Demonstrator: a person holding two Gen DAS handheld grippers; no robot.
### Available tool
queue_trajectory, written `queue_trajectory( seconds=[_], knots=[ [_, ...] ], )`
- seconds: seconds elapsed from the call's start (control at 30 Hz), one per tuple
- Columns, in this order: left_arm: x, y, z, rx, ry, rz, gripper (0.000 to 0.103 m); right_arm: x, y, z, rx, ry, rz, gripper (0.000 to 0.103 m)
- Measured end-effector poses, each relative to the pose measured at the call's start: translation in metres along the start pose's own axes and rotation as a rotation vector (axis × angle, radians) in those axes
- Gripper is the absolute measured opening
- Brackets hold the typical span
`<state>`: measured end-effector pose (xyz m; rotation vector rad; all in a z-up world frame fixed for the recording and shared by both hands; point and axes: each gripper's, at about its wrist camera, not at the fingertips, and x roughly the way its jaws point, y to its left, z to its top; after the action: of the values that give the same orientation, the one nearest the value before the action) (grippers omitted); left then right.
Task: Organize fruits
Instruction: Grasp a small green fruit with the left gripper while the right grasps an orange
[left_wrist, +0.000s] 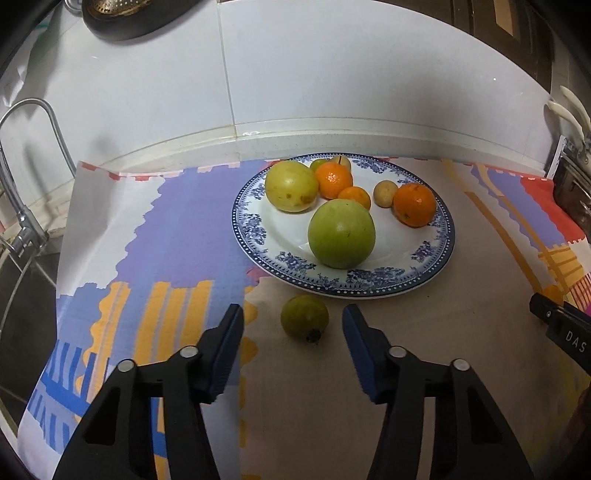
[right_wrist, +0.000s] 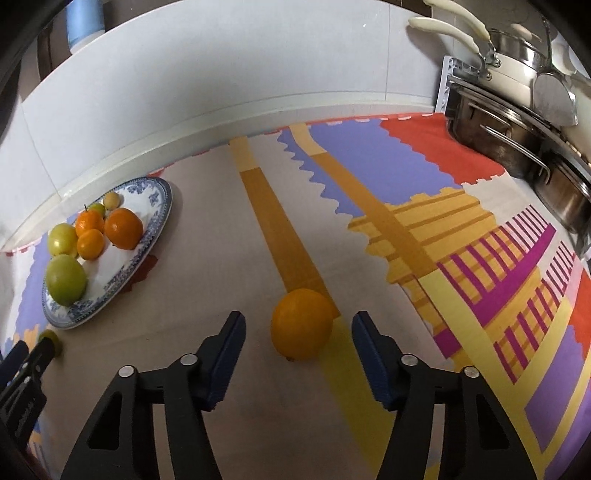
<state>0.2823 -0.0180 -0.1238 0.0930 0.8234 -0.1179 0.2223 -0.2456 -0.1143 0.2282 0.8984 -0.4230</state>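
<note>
Between the spread fingers of the left gripper (left_wrist: 292, 319) sits a small green fruit (left_wrist: 304, 317), on the cloth just near of the plate (left_wrist: 255, 221), touching neither pad. Off to the right, an orange (right_wrist: 301, 324) lies well apart from the plate, framed by the right gripper (right_wrist: 298, 330), its fingers also apart and holding nothing. Both fruits are round, so a lopsided squeeze would likely roll them away across the patterned cloth (right_wrist: 369, 192). On the crowded plate, a careless drop could knock the big green apple (left_wrist: 341, 233) over the rim. Pots (right_wrist: 517, 140) stand at the far right.
</note>
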Motion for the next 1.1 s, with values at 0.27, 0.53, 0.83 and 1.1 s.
queue_trajectory(
  seconds=[0.27, 0.53, 0.83, 1.1],
  knots=[
    [0.009, -0.003, -0.001, 0.012, 0.023, -0.012, 0.038, 0.006, -0.001, 0.001, -0.014, 0.01, -0.015, 0.046],
    [0.012, -0.003, -0.001, 0.009, 0.036, -0.03, 0.029, 0.004, 0.003, 0.001, -0.046, 0.004, -0.005, 0.034],
    [0.001, -0.003, 0.0, 0.034, 0.011, -0.026, 0.029, -0.003, 0.007, -0.001, -0.076, -0.008, 0.029, 0.034],
    [-0.025, -0.002, 0.003, 0.044, -0.035, -0.053, 0.029, -0.02, 0.013, -0.003, -0.114, -0.039, 0.098, 0.034]
  ],
)
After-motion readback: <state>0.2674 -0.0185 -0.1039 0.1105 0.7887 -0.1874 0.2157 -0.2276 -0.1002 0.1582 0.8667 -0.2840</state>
